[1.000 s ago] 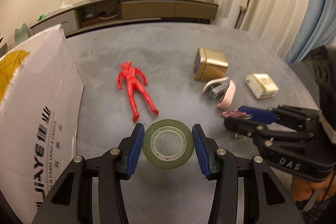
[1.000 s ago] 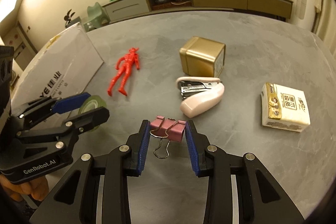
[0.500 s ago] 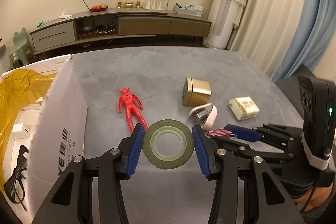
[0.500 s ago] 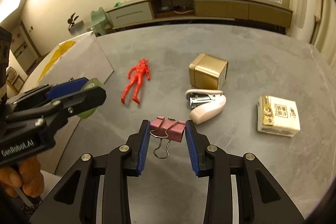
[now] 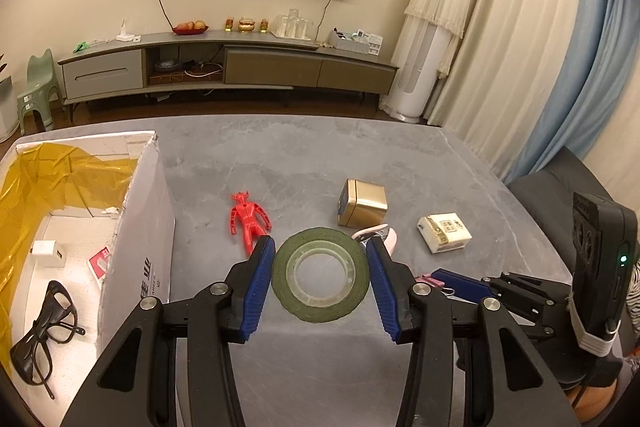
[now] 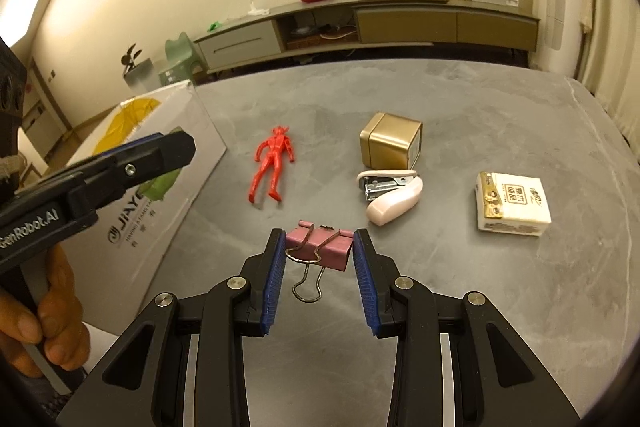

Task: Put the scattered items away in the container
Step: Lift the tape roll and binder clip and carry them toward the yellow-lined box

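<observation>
My left gripper (image 5: 320,277) is shut on a green tape roll (image 5: 320,275), held in the air above the grey table beside the white cardboard box (image 5: 138,227). My right gripper (image 6: 319,259) is shut on a pink binder clip (image 6: 320,245), also lifted off the table. On the table lie a red toy figure (image 6: 274,163), a gold tin (image 6: 390,145), a pink stapler (image 6: 390,193) and a white tissue pack (image 6: 510,203). The box, lined with yellow film, holds black glasses (image 5: 44,331), a white charger (image 5: 48,253) and a red packet (image 5: 100,261).
The box stands at the table's left edge. A person's hand (image 6: 36,311) grips the left tool's handle. Beyond the table are a long TV cabinet (image 5: 224,67), a green child's chair (image 5: 36,87) and curtains (image 5: 540,67). A dark sofa (image 5: 552,187) sits to the right.
Both grippers have risen from the table with their items. The left one has lifted the tape high enough that the inside of the box now shows.
</observation>
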Motion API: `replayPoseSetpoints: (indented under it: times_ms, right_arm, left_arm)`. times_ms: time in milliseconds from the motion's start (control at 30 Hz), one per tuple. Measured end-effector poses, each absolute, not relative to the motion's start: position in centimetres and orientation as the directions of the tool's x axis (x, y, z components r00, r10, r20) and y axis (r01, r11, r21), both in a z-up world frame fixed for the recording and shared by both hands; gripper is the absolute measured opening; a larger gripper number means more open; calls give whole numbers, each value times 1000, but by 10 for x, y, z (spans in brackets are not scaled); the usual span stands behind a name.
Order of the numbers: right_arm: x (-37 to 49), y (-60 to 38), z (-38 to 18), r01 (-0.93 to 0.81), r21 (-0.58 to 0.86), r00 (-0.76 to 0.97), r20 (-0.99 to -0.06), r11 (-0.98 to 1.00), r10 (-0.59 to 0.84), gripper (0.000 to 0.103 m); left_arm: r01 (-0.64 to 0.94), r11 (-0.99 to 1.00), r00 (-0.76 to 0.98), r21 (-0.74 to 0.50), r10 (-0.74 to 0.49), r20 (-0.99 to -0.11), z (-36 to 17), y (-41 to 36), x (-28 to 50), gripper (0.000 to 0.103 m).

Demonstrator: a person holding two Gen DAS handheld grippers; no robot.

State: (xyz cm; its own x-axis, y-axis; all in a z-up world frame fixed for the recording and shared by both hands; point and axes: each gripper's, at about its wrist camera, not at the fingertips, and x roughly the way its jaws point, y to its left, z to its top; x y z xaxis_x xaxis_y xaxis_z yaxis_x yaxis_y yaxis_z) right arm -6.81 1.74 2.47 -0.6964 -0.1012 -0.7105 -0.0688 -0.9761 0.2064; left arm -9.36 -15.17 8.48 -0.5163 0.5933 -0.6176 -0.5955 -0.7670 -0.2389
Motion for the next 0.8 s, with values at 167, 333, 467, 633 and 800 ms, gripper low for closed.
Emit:
replayPoseSetpoints:
  times_ms: [167, 333, 467, 633, 800]
  right_arm:
    - [-61, 10, 42, -66, 188, -710, -699, -980, -86, 36]
    - [-55, 1, 59, -63, 171, -730, -680, -983, -72, 36]
    - [-52, -7, 68, -56, 161, -737, -672, -985, -68, 36]
    - [-50, -23, 80, -32, 144, -745, -663, -989, -72, 36]
    - [-48, -39, 93, -8, 122, -757, -649, -993, -74, 36]
  left_arm:
    - [-599, -761, -524, -249, 607, -597, 94, -158, -89, 48]
    - [-605, -753, -530, -260, 623, -575, 103, -166, -83, 48]
    - [-603, -752, -537, -266, 629, -562, 109, -174, -80, 48]
    - [-595, -755, -552, -274, 632, -544, 116, -188, -77, 48]
    - [-586, -757, -565, -290, 638, -524, 122, -204, -74, 48]
